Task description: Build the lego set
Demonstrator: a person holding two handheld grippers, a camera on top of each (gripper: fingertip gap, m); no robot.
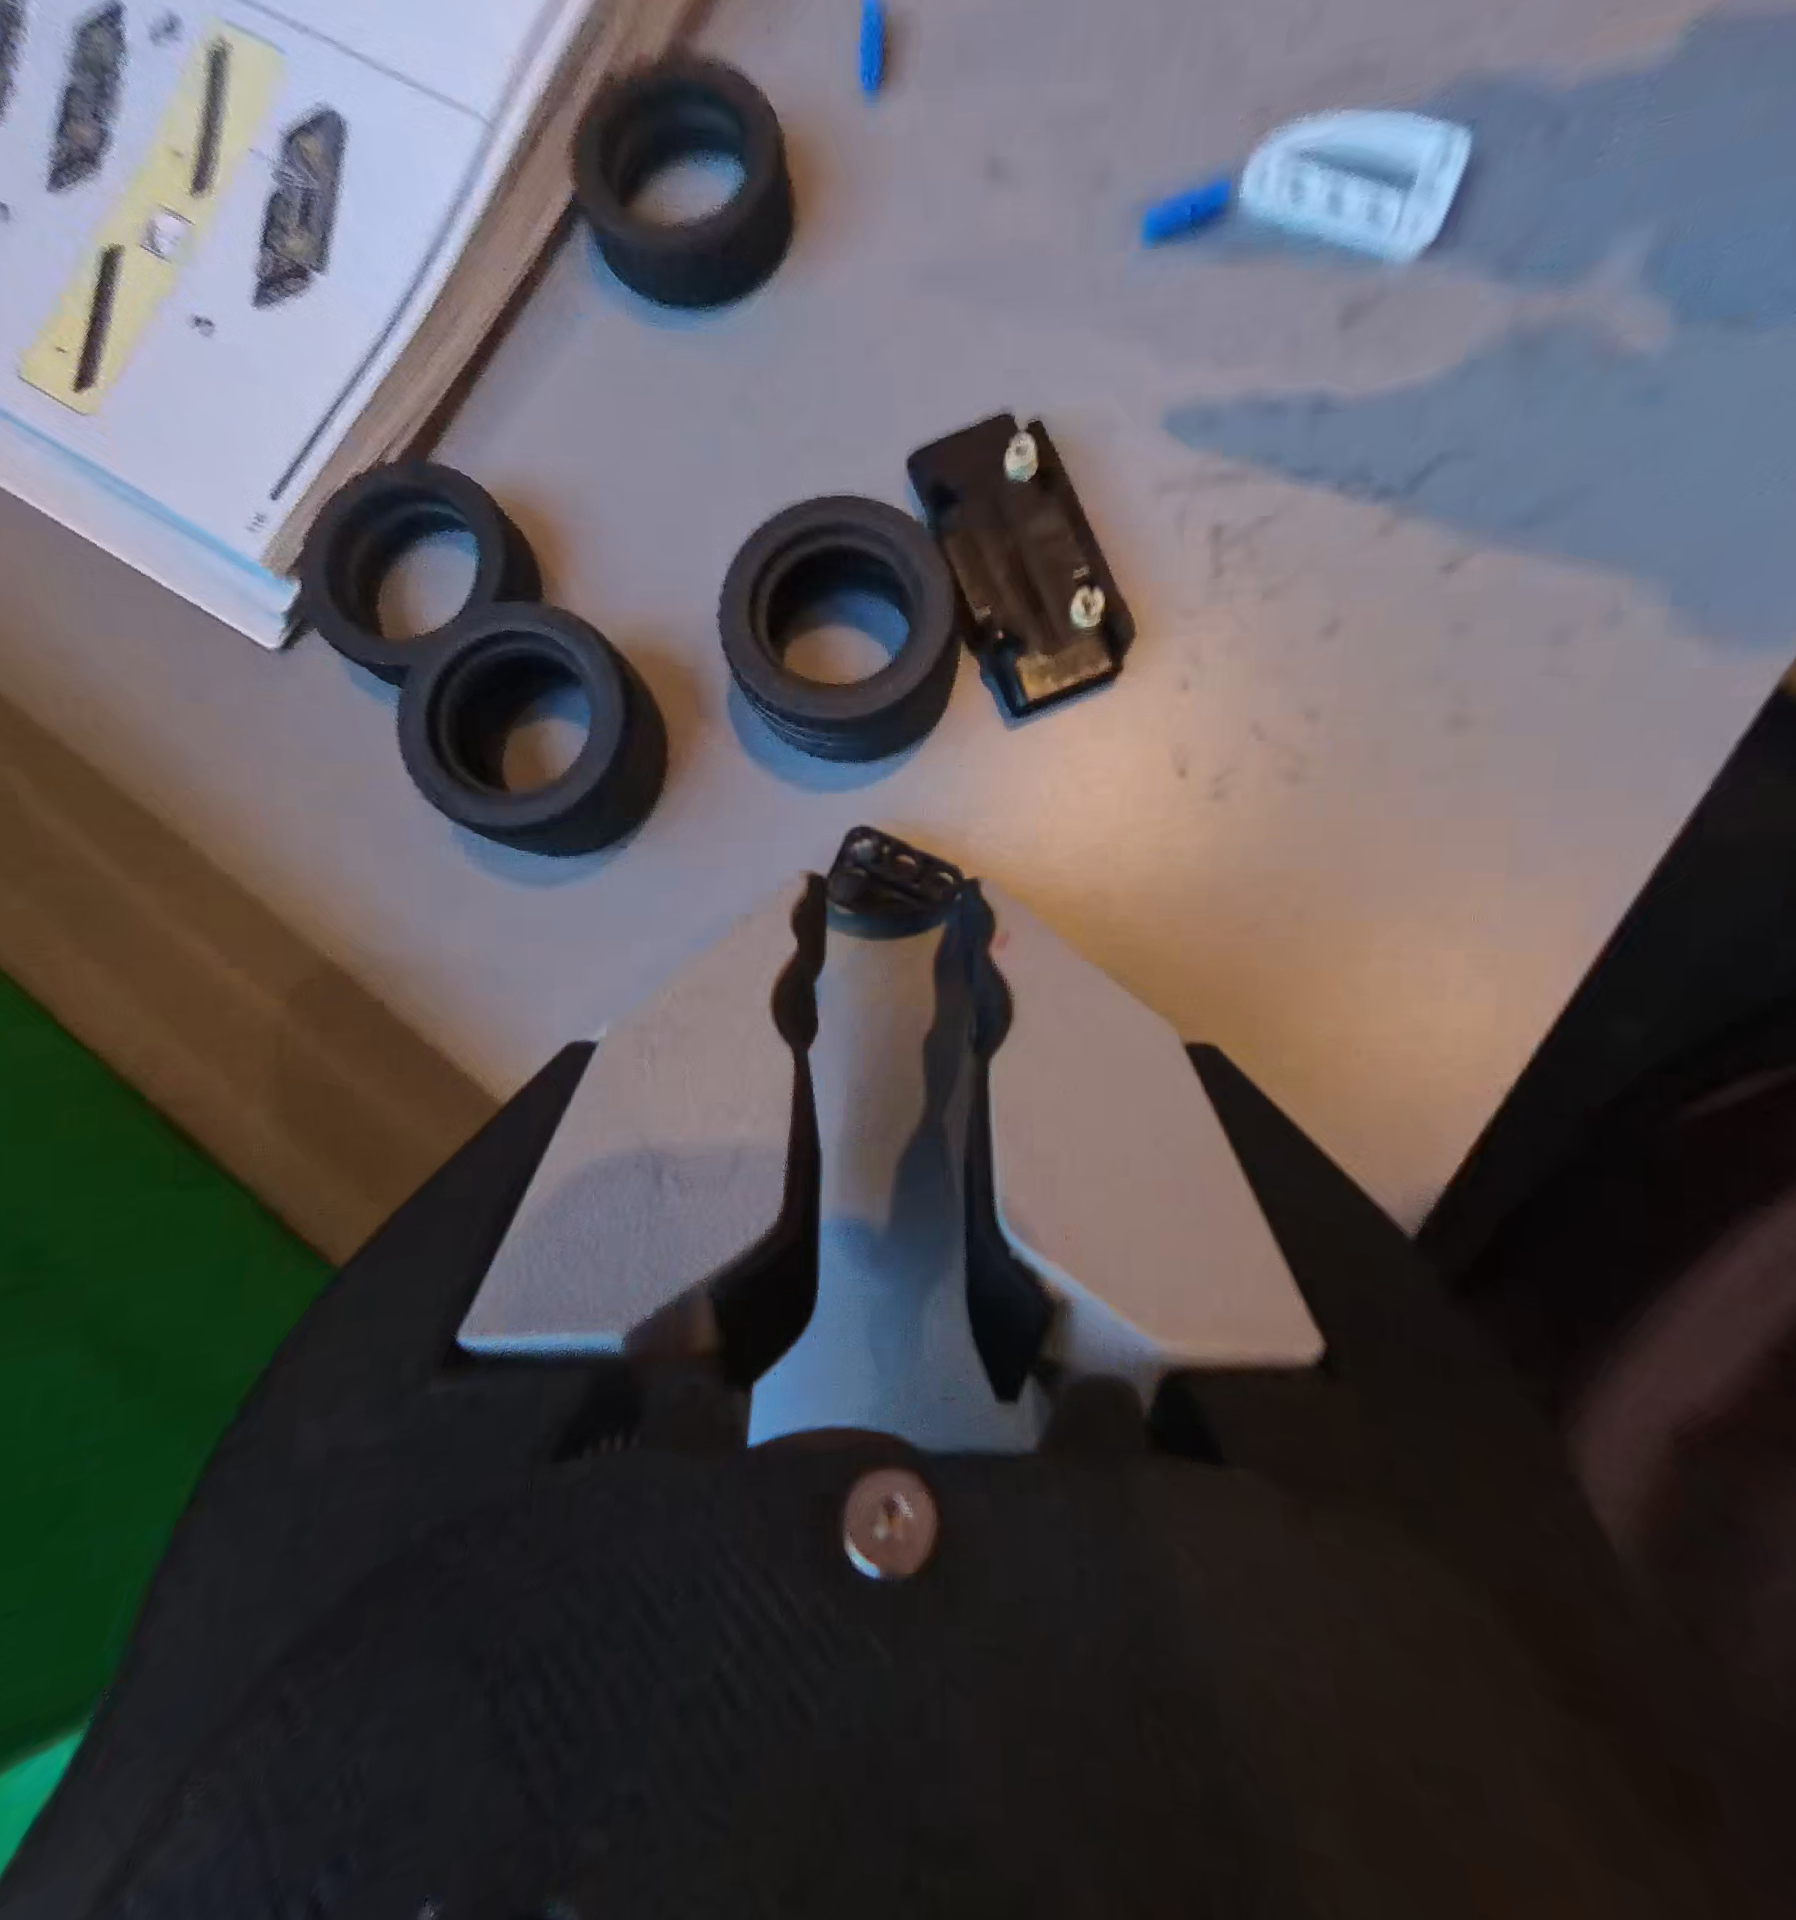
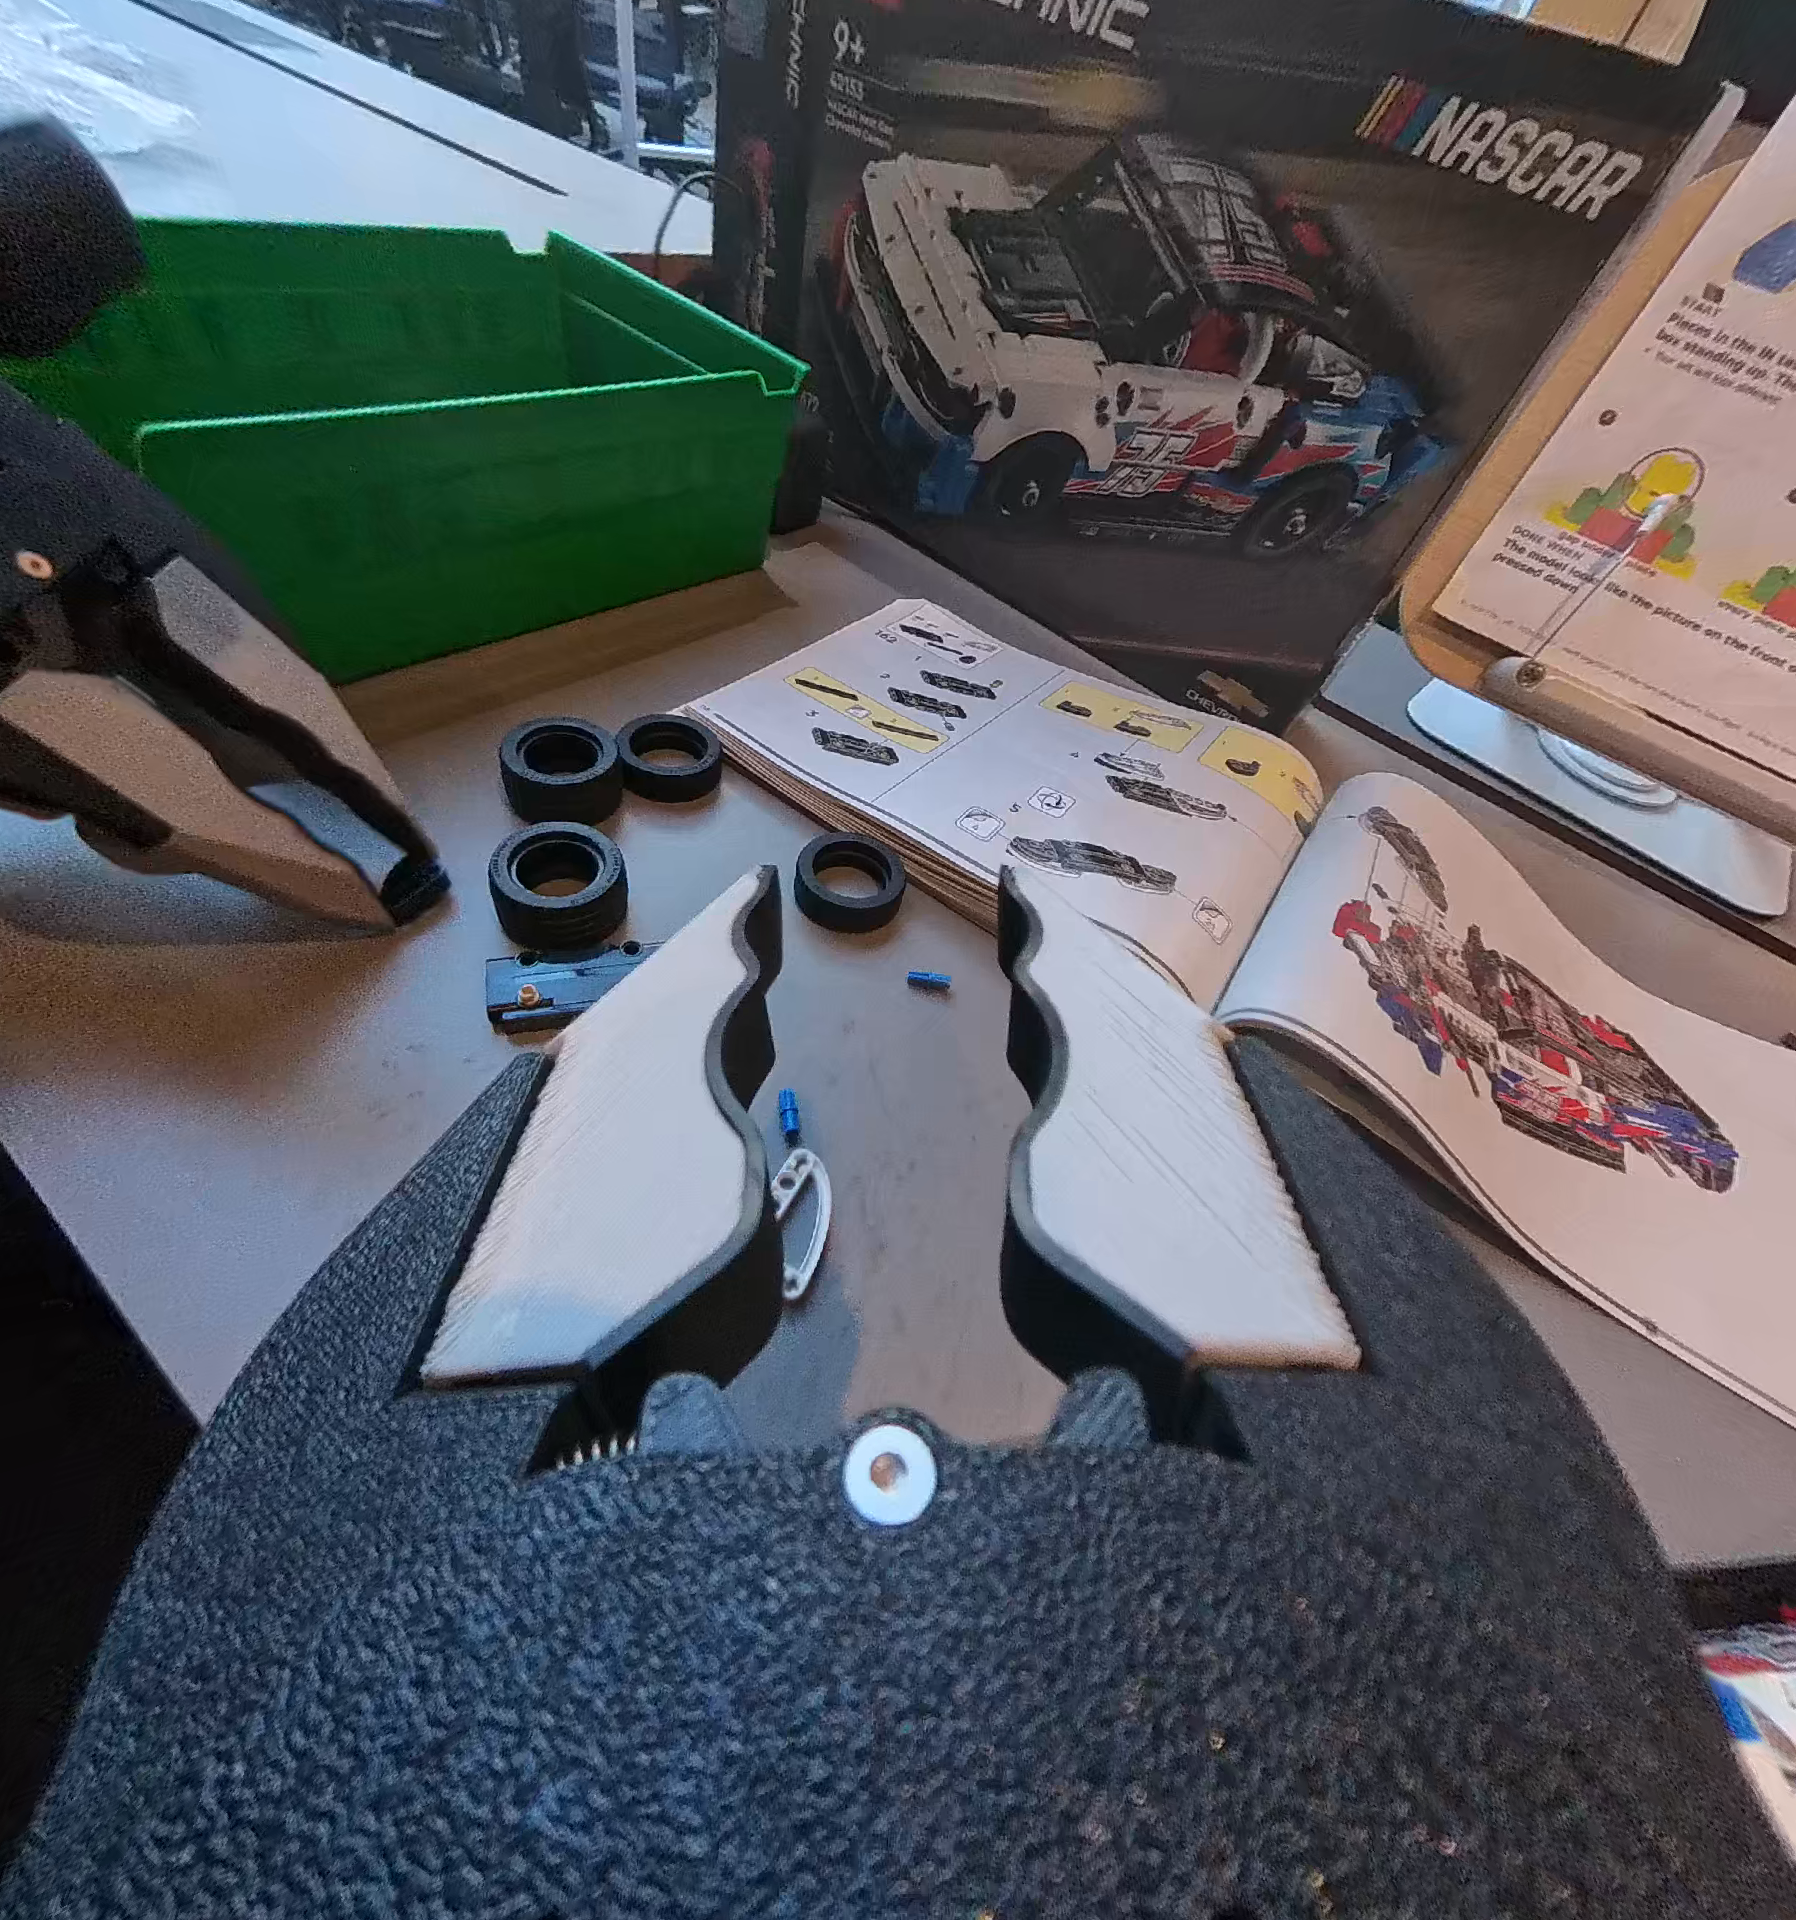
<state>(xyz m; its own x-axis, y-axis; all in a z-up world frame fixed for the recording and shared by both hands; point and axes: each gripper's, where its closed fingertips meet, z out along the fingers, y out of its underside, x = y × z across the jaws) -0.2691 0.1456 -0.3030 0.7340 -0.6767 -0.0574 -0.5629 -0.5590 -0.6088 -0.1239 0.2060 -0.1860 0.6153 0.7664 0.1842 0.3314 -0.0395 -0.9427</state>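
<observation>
left gripper [image 1: 894, 894]: pinched on a small black piece [image 1: 892, 875], held just over the table [image 1: 1289, 852], likely for fitting
right gripper [image 2: 889, 935]: fingers spread, empty, hovering above blue pins [image 2: 790, 1114]
tyres [image 2: 559, 881]: loose beside the open booklet [image 2: 977, 769], ready for picking

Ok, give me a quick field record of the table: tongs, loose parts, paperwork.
left tongs: shut on a small black piece, tips at the table
right tongs: open, empty, above the table
tyres: four, loose, near the booklet
black assembly: flat beside one tyre, two light pins in it
blue pins: two, loose
white curved piece: by the nearer blue pin
instruction booklet: open
green bin: behind the tyres
</observation>
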